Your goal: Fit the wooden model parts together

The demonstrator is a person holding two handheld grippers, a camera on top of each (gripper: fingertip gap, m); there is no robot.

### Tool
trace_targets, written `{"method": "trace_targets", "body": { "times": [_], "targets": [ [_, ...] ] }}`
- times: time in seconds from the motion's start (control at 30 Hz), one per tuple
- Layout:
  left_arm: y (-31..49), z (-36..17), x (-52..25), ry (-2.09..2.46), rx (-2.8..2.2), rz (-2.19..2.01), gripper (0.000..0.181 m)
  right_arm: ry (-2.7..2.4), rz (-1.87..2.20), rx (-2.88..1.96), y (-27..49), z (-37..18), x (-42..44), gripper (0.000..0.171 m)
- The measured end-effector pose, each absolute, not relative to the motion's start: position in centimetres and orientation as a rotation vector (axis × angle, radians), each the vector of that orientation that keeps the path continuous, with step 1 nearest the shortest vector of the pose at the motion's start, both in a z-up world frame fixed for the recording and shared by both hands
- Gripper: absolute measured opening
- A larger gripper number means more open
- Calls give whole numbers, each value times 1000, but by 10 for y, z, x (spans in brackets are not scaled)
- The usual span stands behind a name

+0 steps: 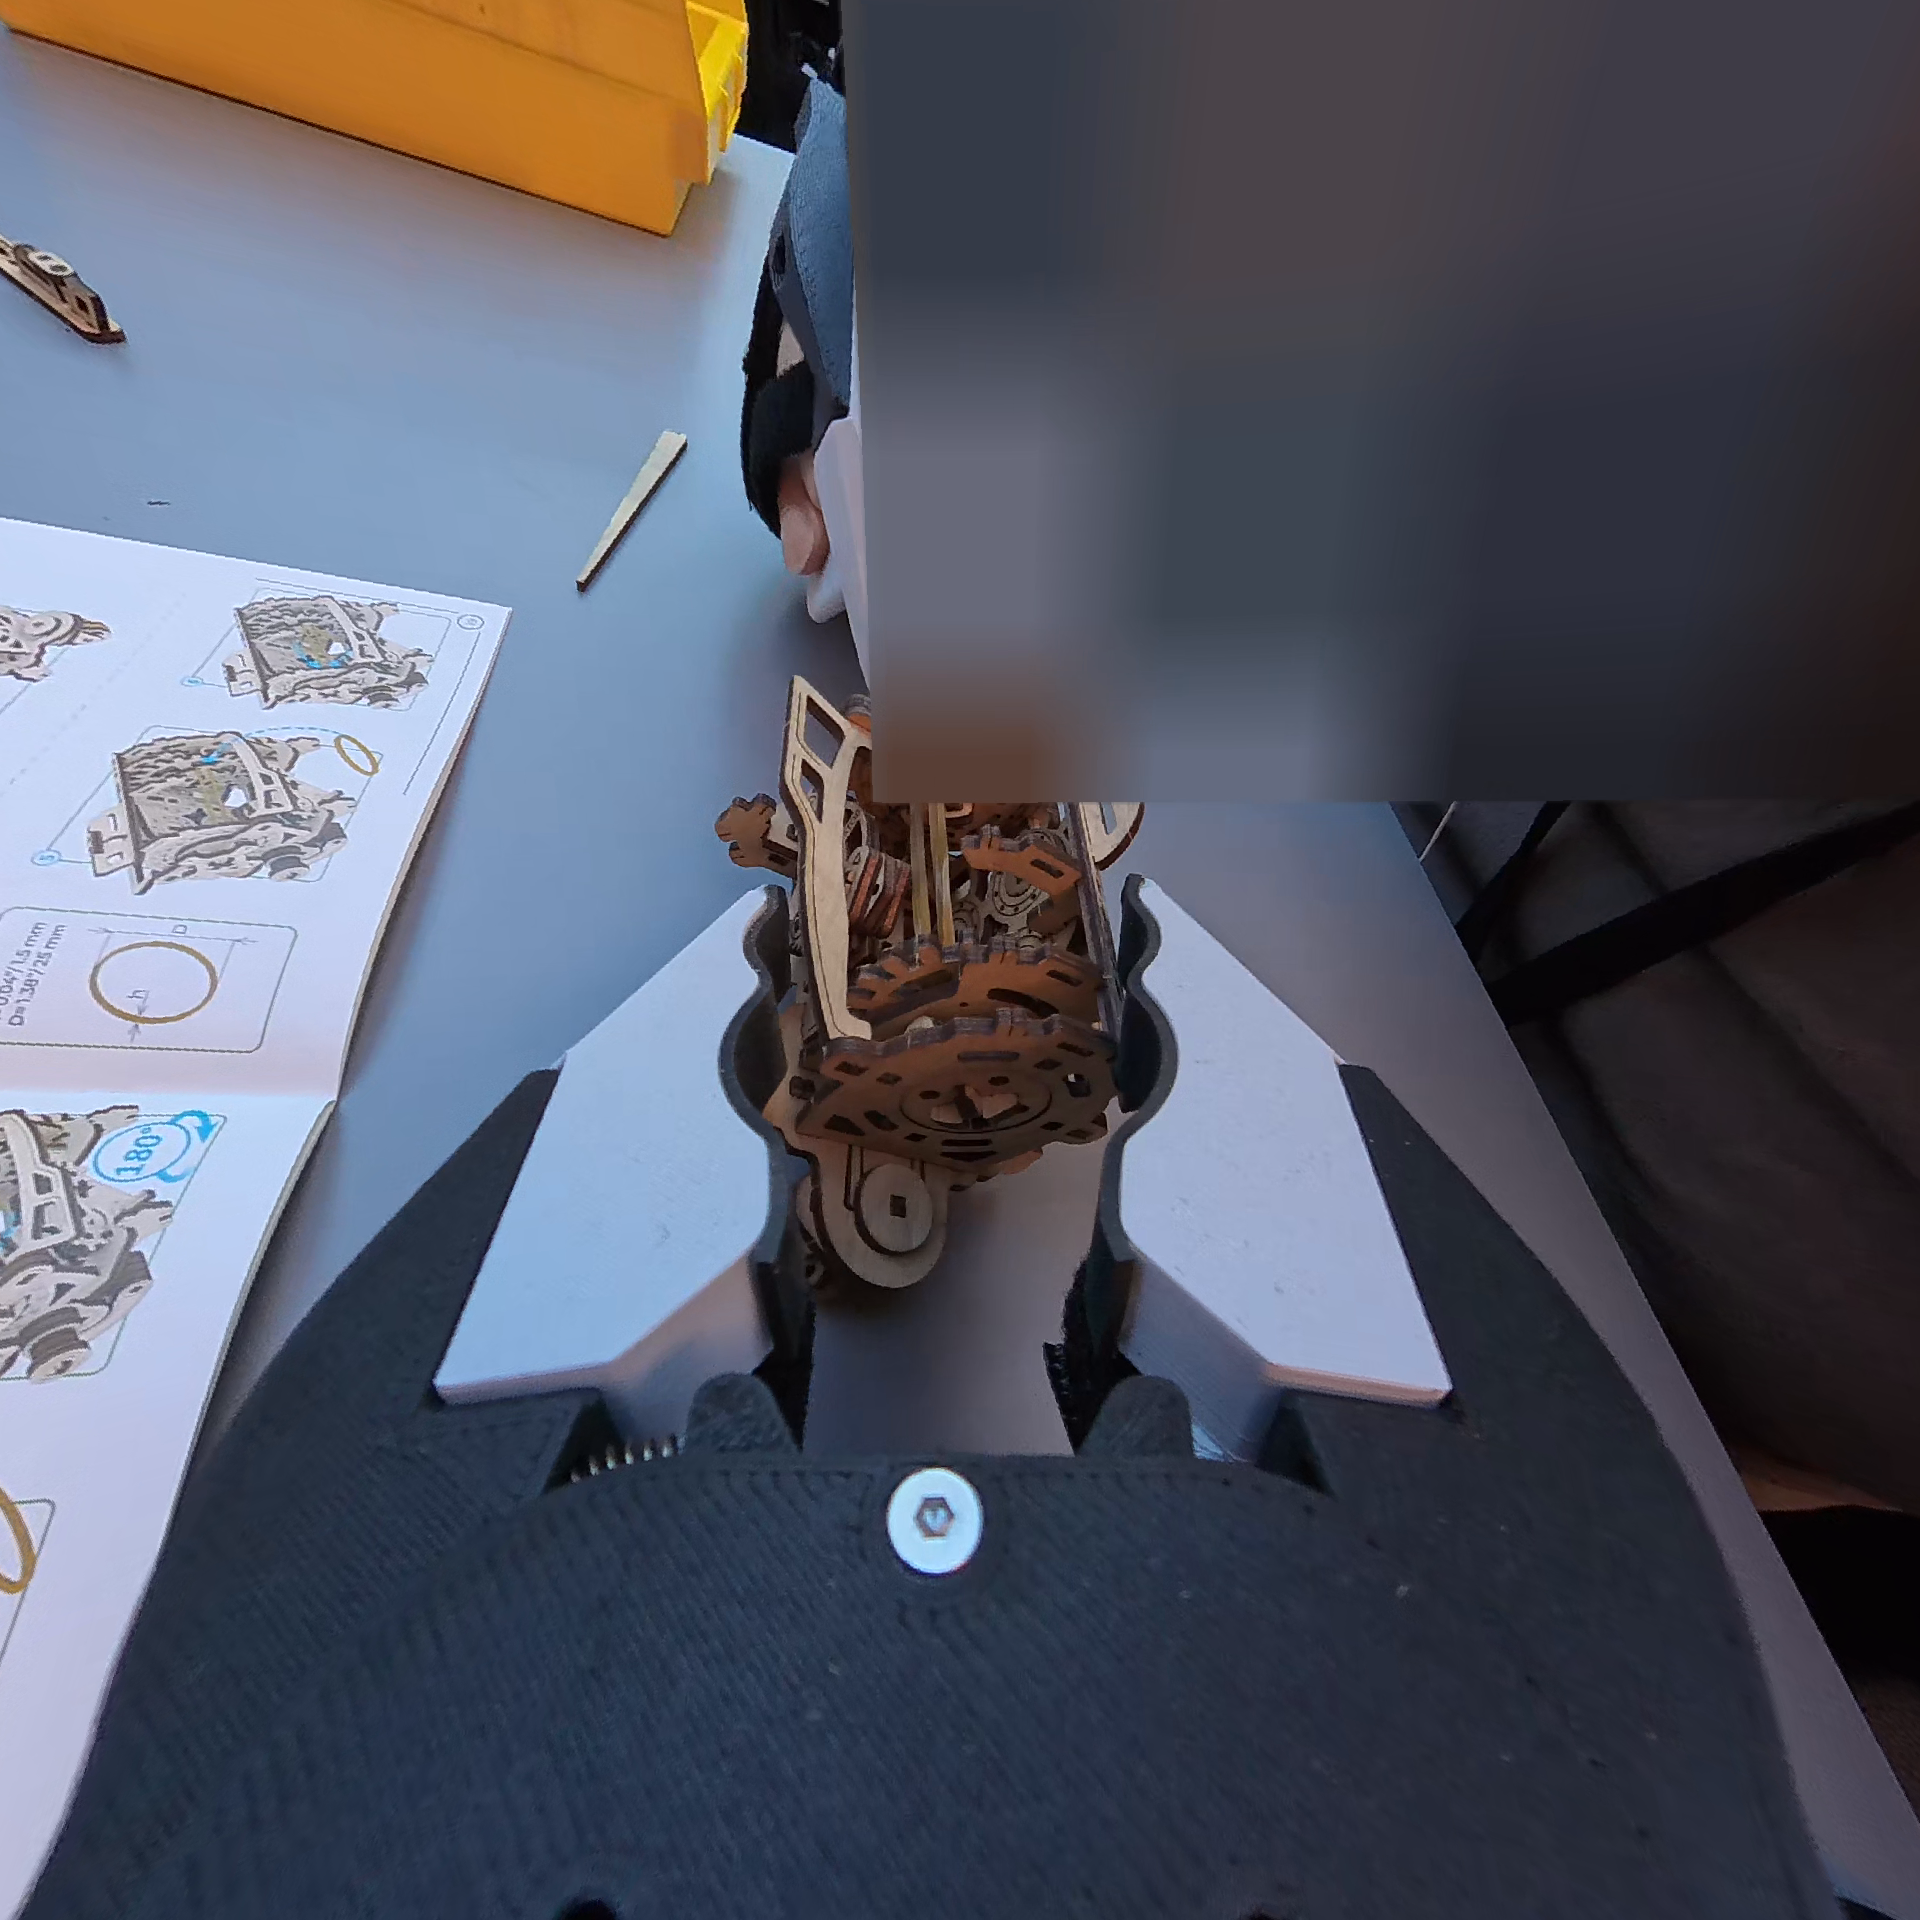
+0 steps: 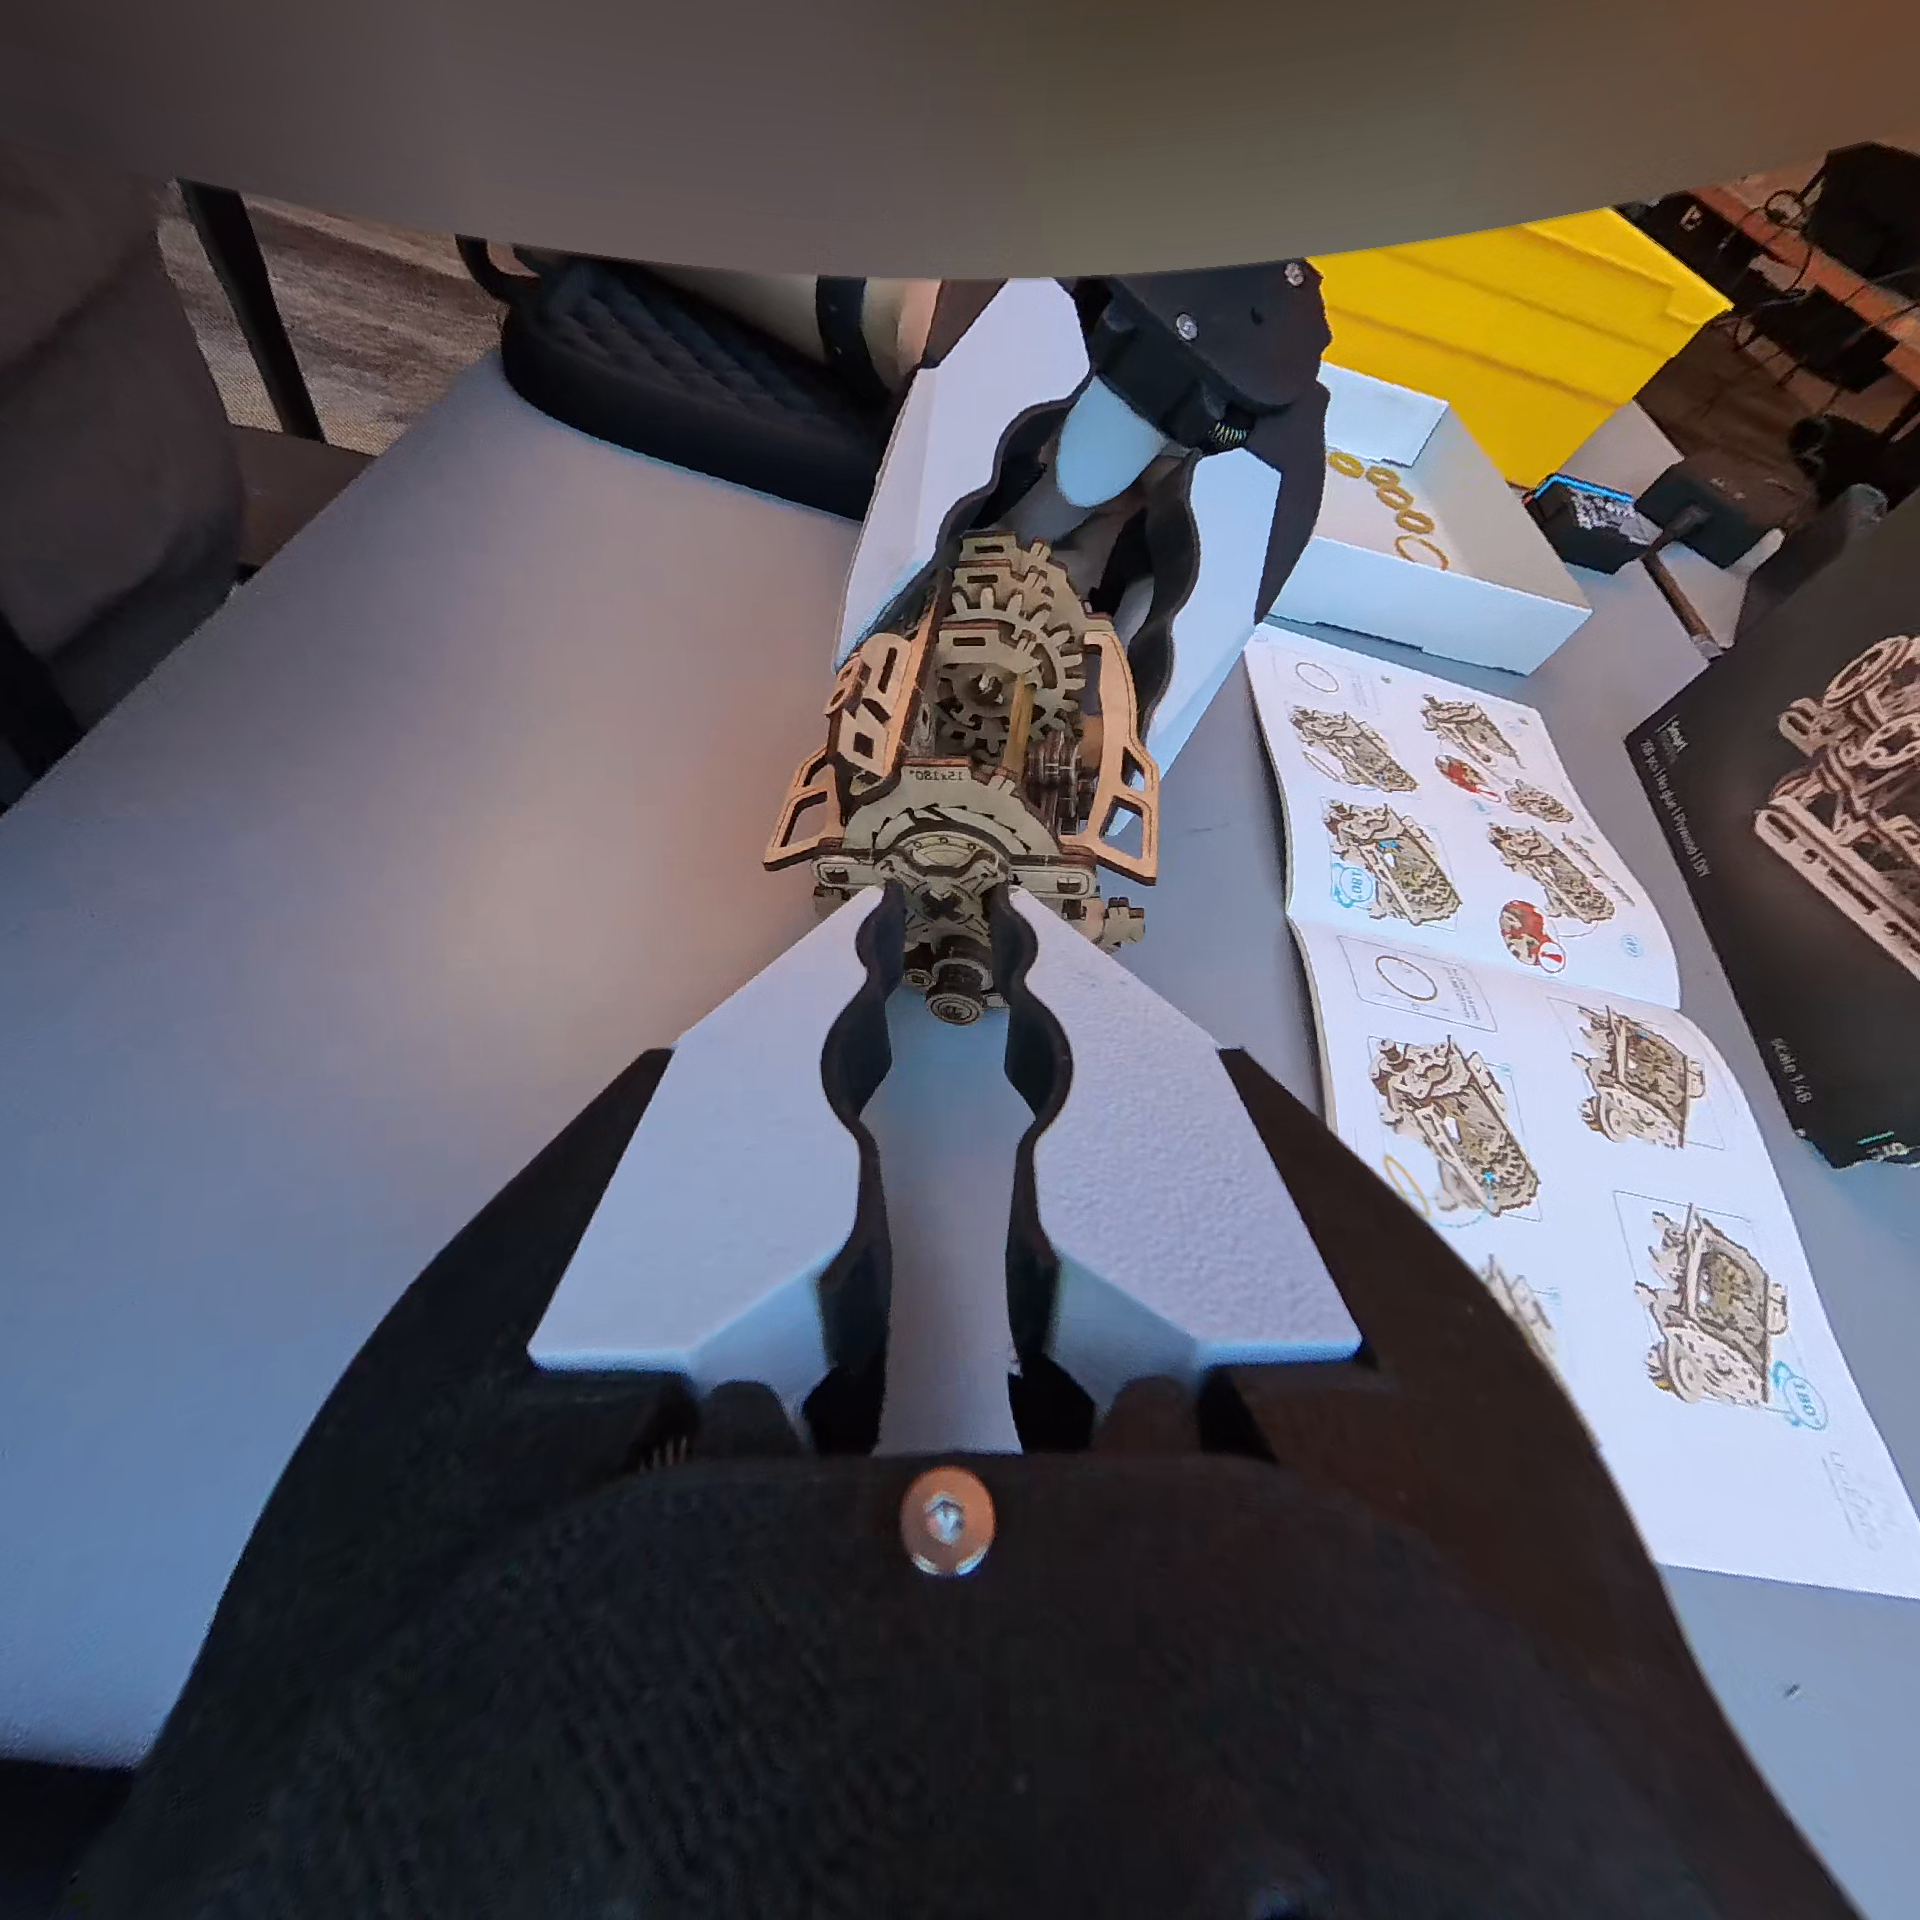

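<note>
A part-built wooden model (image 1: 956, 1039) of gears and laser-cut frames is held above the grey table (image 1: 468, 364). My left gripper (image 1: 956, 894) is shut on its sides, with a round gear plate facing the camera. In the right wrist view the model (image 2: 977, 727) sits between both grippers. My right gripper (image 2: 948, 904) is shut on the small hub at the model's near end. The left gripper's fingers (image 2: 1195, 582) clamp the model's far end. A blurred patch hides the model's far side in the left wrist view.
An open instruction booklet (image 1: 208, 831) lies to the left, also in the right wrist view (image 2: 1507, 1039). A yellow bin (image 1: 416, 94), a wooden sliver (image 1: 634, 509) and a small wooden part (image 1: 62, 291) lie beyond. A white box of rubber bands (image 2: 1434, 561) and a black box (image 2: 1808, 862) stand nearby. Only a small space, under 4 cm, lies between the two pairs of fingers.
</note>
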State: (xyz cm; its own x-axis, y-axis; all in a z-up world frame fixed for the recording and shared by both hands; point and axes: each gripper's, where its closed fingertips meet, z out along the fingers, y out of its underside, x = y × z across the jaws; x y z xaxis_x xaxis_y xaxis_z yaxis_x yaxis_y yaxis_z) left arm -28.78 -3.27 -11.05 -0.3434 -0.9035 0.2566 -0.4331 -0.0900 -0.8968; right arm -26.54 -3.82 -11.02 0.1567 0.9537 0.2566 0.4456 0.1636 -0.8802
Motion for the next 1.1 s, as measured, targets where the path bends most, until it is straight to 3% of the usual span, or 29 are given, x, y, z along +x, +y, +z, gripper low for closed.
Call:
{"method": "trace_targets", "body": {
  "times": [0.77, 0.97, 1.1],
  "targets": [
    [-35, -111, -289, 1787, -1395, -1376, 60, -1204, 1350, -1764, -42, -108, -266, 11],
    [-34, -113, -288, 1786, -1405, -1361, 60, -1251, 1214, -1709, -41, -109, -267, 12],
    [-34, -113, -288, 1780, -1419, -1375, 61, -1275, 1054, -1632, -40, -104, -264, 36]
  ]
}}
